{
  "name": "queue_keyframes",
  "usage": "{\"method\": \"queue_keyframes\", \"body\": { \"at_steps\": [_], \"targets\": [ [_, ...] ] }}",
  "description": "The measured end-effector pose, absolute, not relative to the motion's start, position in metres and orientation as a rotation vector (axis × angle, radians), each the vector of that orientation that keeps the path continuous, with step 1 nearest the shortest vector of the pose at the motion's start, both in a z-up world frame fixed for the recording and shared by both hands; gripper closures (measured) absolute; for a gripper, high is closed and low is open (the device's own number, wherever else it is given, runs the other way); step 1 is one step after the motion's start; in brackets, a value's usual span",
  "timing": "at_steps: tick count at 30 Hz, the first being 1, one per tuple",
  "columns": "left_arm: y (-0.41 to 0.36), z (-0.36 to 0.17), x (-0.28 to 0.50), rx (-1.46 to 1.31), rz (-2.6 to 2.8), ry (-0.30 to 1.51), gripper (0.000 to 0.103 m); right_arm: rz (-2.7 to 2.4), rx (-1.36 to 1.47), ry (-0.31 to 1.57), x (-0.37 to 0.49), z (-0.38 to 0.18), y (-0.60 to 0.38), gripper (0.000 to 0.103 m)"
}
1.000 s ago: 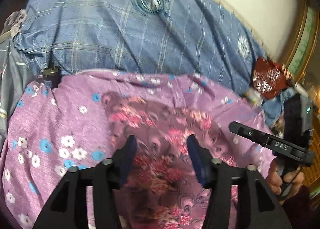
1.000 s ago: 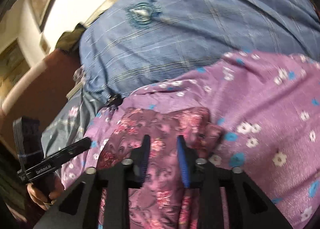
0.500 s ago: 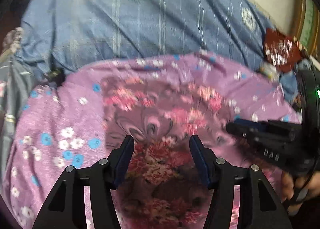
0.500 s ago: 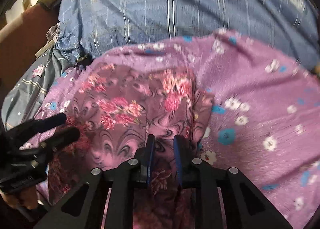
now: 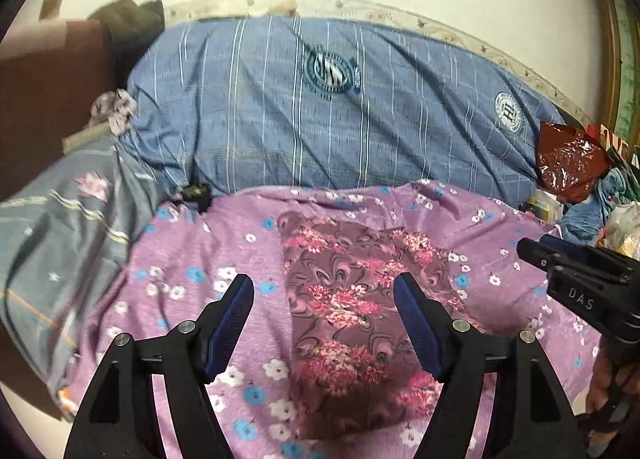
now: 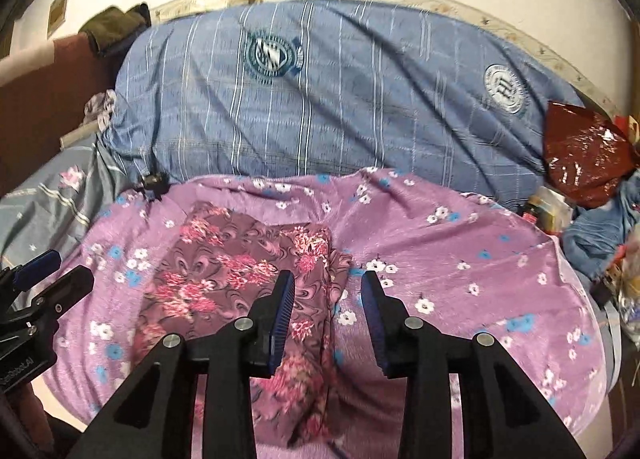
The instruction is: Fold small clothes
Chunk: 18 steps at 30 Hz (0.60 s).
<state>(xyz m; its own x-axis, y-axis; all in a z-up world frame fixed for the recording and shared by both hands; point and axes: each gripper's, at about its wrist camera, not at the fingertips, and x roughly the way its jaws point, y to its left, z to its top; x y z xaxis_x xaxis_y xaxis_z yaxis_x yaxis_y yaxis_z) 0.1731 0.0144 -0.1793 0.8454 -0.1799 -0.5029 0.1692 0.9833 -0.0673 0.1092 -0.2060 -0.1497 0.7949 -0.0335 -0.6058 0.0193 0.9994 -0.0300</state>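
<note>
A folded maroon garment with pink flowers (image 5: 352, 299) lies flat on the purple flowered sheet (image 5: 500, 299). My left gripper (image 5: 324, 277) hovers above its near left part. The jaws are opening wide, and nothing is between them. In the right wrist view the garment (image 6: 224, 275) lies left of centre. My right gripper (image 6: 328, 275) hangs over its right edge with its jaws opening, free of the cloth. The right gripper (image 5: 536, 247) also shows at the right of the left wrist view. The left gripper (image 6: 60, 267) shows at the left of the right wrist view.
A big blue striped pillow (image 5: 320, 119) lies behind the sheet against the wall. A grey flowered cloth (image 5: 60, 239) and brown furniture (image 5: 40, 99) are at the left. A shiny red bag (image 6: 584, 155) and mixed clutter (image 6: 600, 235) sit at the right.
Both grippers have pulled back and up from the garment, so more of the bed shows. Both pairs of jaws stand wider, and the right one no longer pinches the cloth.
</note>
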Motion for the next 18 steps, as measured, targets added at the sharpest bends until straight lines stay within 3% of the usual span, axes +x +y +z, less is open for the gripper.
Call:
{"method": "queue_keyframes", "body": {
  "at_steps": [5,9,18],
  "targets": [
    [0.007,-0.151,0.132,0.023,-0.177,0.459,0.027,-0.058,-0.032,0.603,0.079,-0.119,-0.207,0.066],
    [-0.002,-0.133,0.094,0.071,-0.17,0.396,0.023,-0.074,-0.026,0.545,0.053,-0.091,-0.208,0.056],
    [0.002,-0.105,0.018,0.072,-0.141,0.307,0.013,-0.095,-0.026,0.479,0.006,-0.055,-0.207,0.049]
  ]
}}
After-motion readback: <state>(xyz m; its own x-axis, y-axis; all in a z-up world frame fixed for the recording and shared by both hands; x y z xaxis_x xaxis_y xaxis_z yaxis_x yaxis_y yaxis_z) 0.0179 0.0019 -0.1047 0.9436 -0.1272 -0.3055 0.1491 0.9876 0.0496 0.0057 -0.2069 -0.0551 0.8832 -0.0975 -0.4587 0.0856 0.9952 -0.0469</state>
